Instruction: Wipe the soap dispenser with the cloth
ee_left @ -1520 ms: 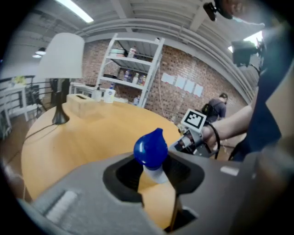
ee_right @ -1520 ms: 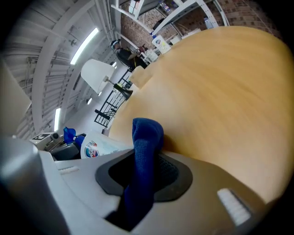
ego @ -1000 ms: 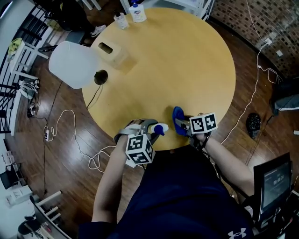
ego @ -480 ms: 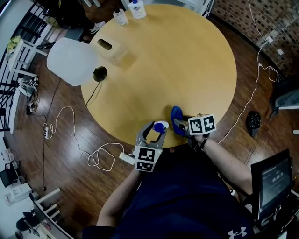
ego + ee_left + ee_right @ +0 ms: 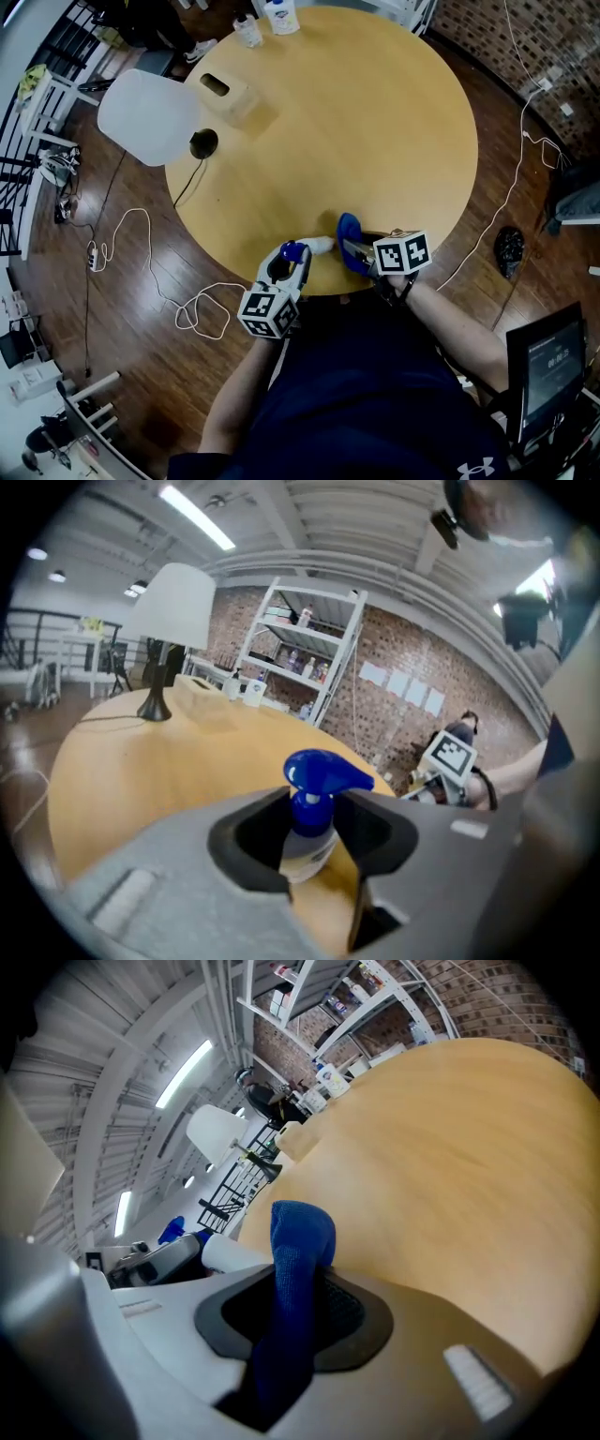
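A soap dispenser (image 5: 317, 247) with a white body and blue pump (image 5: 319, 772) is held over the near edge of the round wooden table (image 5: 375, 122). My left gripper (image 5: 292, 255) is shut on it just below the pump; its jaws have just been closing. In the head view the dispenser is tilted, with its white body toward the cloth. My right gripper (image 5: 356, 249) is shut on a folded blue cloth (image 5: 349, 232), which sticks up between the jaws (image 5: 302, 1241). The cloth sits just right of the dispenser's body (image 5: 230, 1251); contact cannot be told.
A white-shaded lamp (image 5: 148, 116) with a black base stands at the table's left edge beside a wooden tissue box (image 5: 225, 97). Two bottles (image 5: 262, 22) stand at the far edge. Cables (image 5: 192, 305) lie on the floor to the left. A screen (image 5: 548, 370) stands at the lower right.
The left gripper has rolled and shifted left. Its jaws, open around the pump half a second ago, are now closed on the dispenser, which leans toward the cloth. The right gripper has stayed put.
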Available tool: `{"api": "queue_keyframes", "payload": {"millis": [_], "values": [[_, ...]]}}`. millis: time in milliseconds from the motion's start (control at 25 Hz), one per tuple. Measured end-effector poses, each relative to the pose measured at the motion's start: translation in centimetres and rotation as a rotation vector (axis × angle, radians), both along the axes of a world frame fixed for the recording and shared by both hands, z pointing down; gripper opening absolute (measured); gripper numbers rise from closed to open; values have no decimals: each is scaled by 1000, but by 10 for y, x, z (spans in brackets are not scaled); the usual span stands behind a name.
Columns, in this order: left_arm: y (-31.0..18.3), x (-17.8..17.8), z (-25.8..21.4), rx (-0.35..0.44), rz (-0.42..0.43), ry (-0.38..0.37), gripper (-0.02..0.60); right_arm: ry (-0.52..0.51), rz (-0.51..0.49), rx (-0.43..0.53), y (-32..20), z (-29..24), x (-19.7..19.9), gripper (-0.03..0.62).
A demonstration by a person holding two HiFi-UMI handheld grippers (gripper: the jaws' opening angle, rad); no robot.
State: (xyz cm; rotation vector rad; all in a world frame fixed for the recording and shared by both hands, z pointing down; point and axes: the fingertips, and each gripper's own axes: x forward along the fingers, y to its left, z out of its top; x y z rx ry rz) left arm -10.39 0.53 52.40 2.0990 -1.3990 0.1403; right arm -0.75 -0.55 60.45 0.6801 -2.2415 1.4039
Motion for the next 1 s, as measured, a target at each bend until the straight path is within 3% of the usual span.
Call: {"api": "queue_keyframes", "payload": {"millis": [160, 360, 800, 920, 1000], "values": [[9, -28, 10, -25, -41, 131, 141, -103, -107, 78, 10, -35, -46, 97], [16, -37, 13, -19, -51, 145, 141, -170, -199, 149, 14, -63, -94, 97], [14, -23, 8, 15, 60, 75, 141, 45, -71, -95, 2, 38, -18, 97], [15, -19, 8, 24, 98, 53, 141, -55, -79, -40, -10, -4, -33, 97], [15, -21, 8, 27, 101, 55, 141, -148, -141, 11, -15, -42, -55, 97]]}}
